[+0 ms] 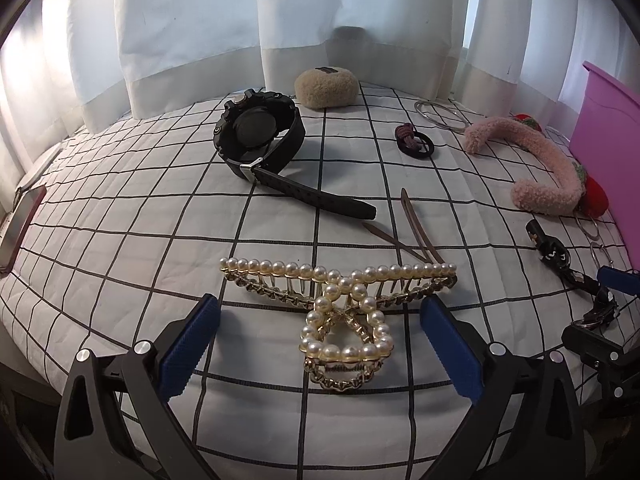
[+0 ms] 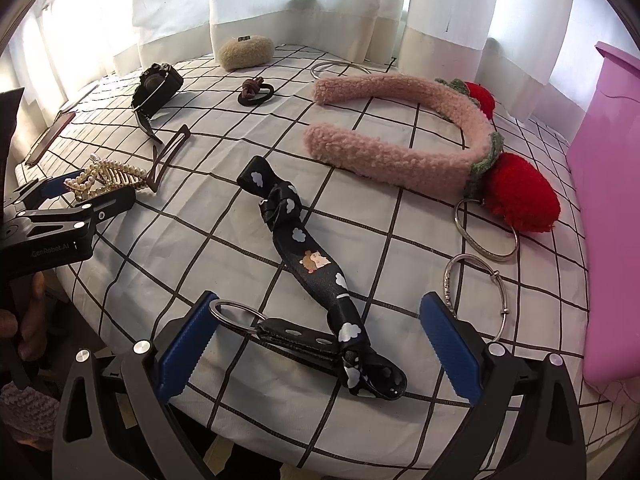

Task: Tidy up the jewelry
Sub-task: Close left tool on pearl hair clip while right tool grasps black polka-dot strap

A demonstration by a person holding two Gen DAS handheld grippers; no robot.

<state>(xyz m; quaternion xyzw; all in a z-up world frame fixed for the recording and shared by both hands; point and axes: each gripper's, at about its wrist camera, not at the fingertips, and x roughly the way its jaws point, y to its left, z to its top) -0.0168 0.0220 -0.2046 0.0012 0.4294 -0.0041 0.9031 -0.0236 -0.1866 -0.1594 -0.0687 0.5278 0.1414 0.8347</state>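
Pearl hair clip point(image 1: 340, 312) is lying on the checked bed point(image 1: 120, 240), between our left claw point(image 1: 320, 344), which we are holding apart. Right claw point(image 2: 320, 344), likewise apart, is straddling the black strap point(image 2: 320, 280); pink box point(image 2: 600, 200) is sitting at three o'clock. Next, we judge: closing, lifting.

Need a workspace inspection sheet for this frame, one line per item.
Surface: white quilt with black grid lines.
Job's things: pearl hair clip between the left claw's fingers, untouched; black strap with key ring between the right claw's fingers; watch; pink headband; silver bangles; hair tie; brown clip.
Clutter: beige fuzzy pad; phone at the edge.
Grippers: left claw open; right claw open.
Cables: nothing seen.
Surroundings: white curtains; pink box at right.
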